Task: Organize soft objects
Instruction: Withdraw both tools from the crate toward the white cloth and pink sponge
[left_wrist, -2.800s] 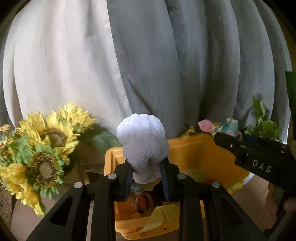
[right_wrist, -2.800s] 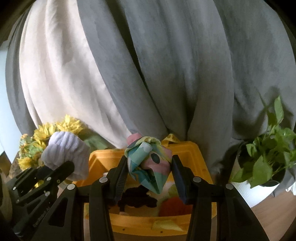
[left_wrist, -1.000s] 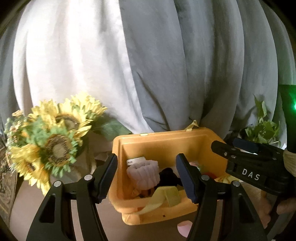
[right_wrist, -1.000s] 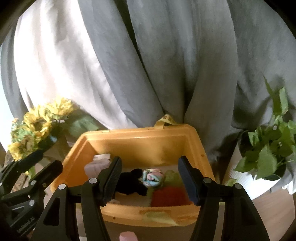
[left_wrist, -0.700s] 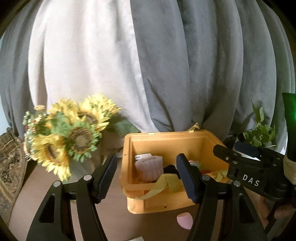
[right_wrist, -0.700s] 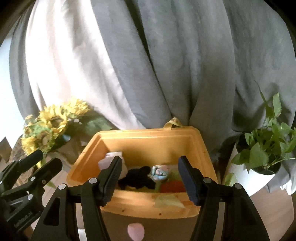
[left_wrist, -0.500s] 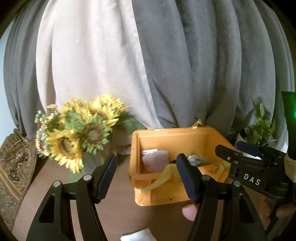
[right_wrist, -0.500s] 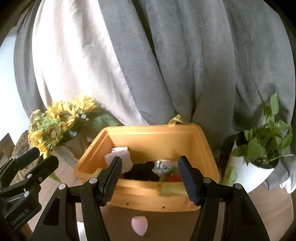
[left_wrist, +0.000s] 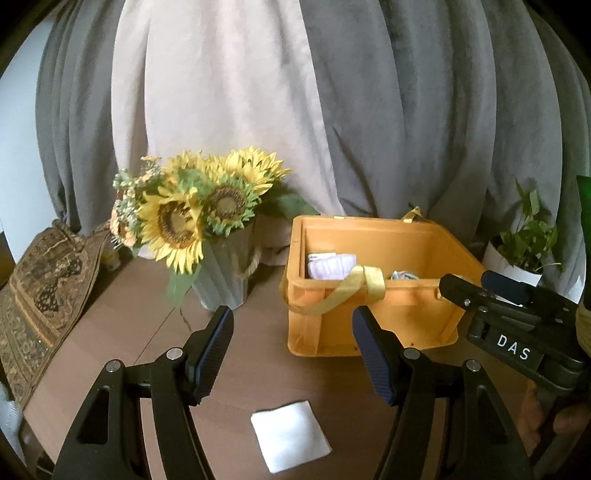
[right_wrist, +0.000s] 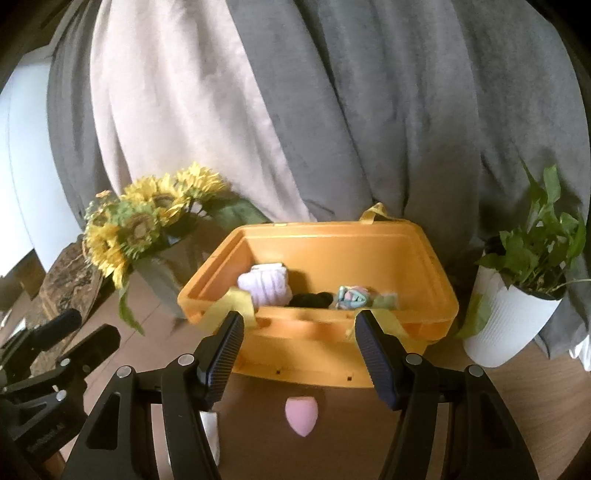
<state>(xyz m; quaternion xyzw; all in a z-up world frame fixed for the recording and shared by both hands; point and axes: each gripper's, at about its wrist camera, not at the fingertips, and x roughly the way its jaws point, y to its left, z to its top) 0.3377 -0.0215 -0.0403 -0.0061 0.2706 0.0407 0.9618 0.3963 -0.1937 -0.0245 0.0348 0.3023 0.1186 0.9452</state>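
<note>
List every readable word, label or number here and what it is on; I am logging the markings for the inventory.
"DAS": white letters on the side of the right claw, seen in the left wrist view.
Faint lettering on the side of the left claw, seen in the right wrist view: too blurred to read.
Nothing readable on the orange bin.

Hovering open and empty over the table (left_wrist: 129, 332): left gripper (left_wrist: 291, 354). Lying below it, a white folded cloth (left_wrist: 290, 439). Sitting beyond, an orange bin (left_wrist: 369, 325) holding a white towel roll (left_wrist: 330, 266), beside sunflowers (left_wrist: 192, 214).
</note>
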